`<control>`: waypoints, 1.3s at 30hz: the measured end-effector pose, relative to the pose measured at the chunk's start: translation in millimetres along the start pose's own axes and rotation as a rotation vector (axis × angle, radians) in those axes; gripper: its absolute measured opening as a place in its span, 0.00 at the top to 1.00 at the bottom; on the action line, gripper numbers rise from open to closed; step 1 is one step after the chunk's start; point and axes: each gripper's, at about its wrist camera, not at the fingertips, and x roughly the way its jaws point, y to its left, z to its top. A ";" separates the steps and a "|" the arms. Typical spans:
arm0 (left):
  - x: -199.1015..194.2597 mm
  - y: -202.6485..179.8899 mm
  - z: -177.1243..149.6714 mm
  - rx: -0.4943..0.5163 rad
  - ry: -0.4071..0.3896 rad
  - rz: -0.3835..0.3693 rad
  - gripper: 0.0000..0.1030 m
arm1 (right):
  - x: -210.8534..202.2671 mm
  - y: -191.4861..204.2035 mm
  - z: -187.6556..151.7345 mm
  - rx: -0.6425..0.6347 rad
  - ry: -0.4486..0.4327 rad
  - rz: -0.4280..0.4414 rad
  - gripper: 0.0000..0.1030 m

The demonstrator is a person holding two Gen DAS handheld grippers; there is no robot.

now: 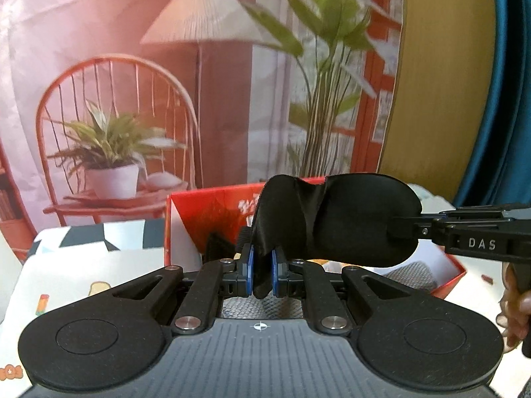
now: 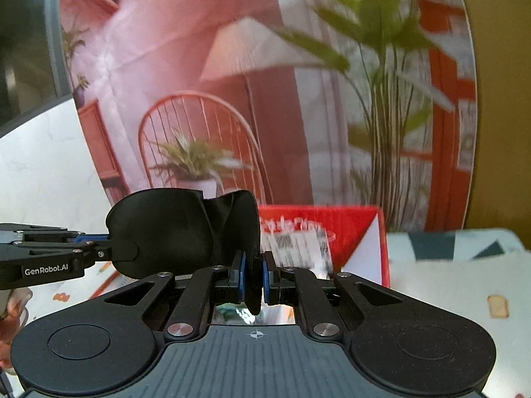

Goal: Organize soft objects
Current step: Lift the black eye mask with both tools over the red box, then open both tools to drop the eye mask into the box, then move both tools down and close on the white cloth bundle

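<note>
The left gripper (image 1: 262, 273) was pressed together on one end of a black satin sleep mask (image 1: 335, 219), the cloth bunched between its blue pads (image 1: 249, 272). The right gripper (image 2: 254, 280) pinched the other end just as tightly, so the mask hung folded in the air between the two tools, over the near side of an open red box (image 1: 212, 212) on a patterned tablecloth (image 1: 99, 275). Inside the box some grey knit fabric (image 1: 411, 273) showed under the mask. Behind the table hung a printed backdrop (image 1: 132, 66) of a chair, a lamp and plants.

The likeliest trouble, as I judged it, was the slippery satin sliding out of one pinch if the two tools pulled apart or turned unevenly; the mask would then swing from the other gripper and fall crumpled across the box rim or onto the cloth. Letting go with both at once from this height could also leave it unfolded. A strap (image 1: 214, 247) seemed to trail near the left pads and might have snagged, though it was too dark to be sure.
</note>
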 end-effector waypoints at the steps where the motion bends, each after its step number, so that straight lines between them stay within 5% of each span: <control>1: 4.7 1.9 -0.6 -0.003 0.012 0.005 0.89 | 5.4 -4.2 -0.2 0.014 0.021 0.001 0.91; 9: 32.5 8.3 -0.6 0.012 0.073 0.001 0.80 | 48.5 -30.2 -5.2 0.107 0.125 -0.053 0.88; 11: 35.3 7.3 1.0 0.028 0.073 0.013 0.69 | 53.6 -29.3 -6.6 0.087 0.135 -0.087 0.84; 13: 35.2 6.2 1.7 0.045 0.064 0.026 0.44 | 54.1 -24.5 -7.7 0.029 0.126 -0.120 0.78; 16: 30.4 6.0 3.6 0.058 0.034 0.048 0.36 | 48.6 -21.1 -9.5 -0.023 0.099 -0.164 0.71; 27: -8.2 1.6 -0.1 0.008 -0.033 0.038 0.34 | 3.4 -15.5 -14.0 -0.056 -0.027 -0.150 0.65; 39: -61.9 -11.2 -64.0 -0.052 -0.040 -0.030 0.34 | -66.8 -5.1 -57.5 -0.044 -0.132 -0.100 0.65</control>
